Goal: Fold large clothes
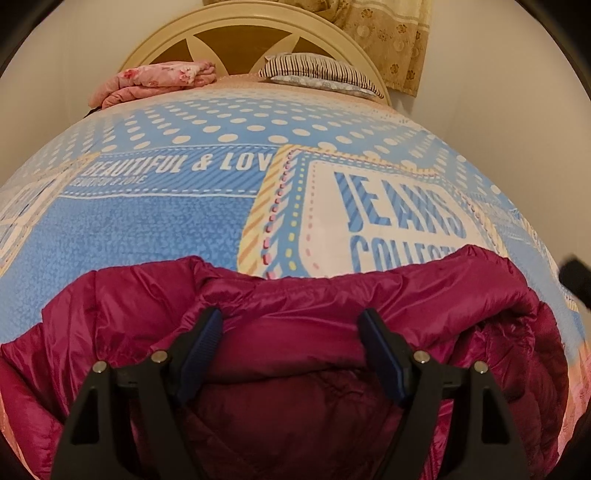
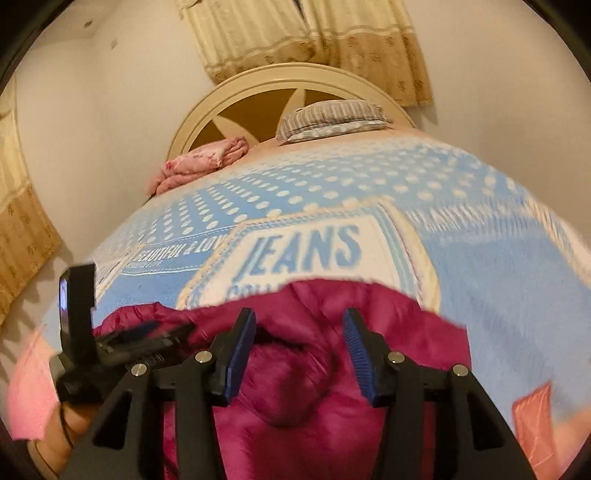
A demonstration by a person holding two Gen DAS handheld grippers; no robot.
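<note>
A magenta puffer jacket (image 1: 288,343) lies bunched on the near part of the bed; it also shows in the right wrist view (image 2: 306,373). My left gripper (image 1: 291,317) is open, its blue pads wide apart just above the jacket's folded top edge. My right gripper (image 2: 299,321) is open over the jacket's right part, holding nothing. The left gripper shows at the left of the right wrist view (image 2: 144,336), low over the jacket. A dark bit of the right gripper shows at the right edge of the left wrist view (image 1: 576,280).
The bed is covered by a blue and white printed blanket (image 1: 166,221) with "JEANS" lettering. A folded pink quilt (image 1: 159,79) and a striped pillow (image 1: 317,72) lie by the round headboard (image 1: 236,22). Curtains (image 2: 314,33) hang behind; a wall stands left.
</note>
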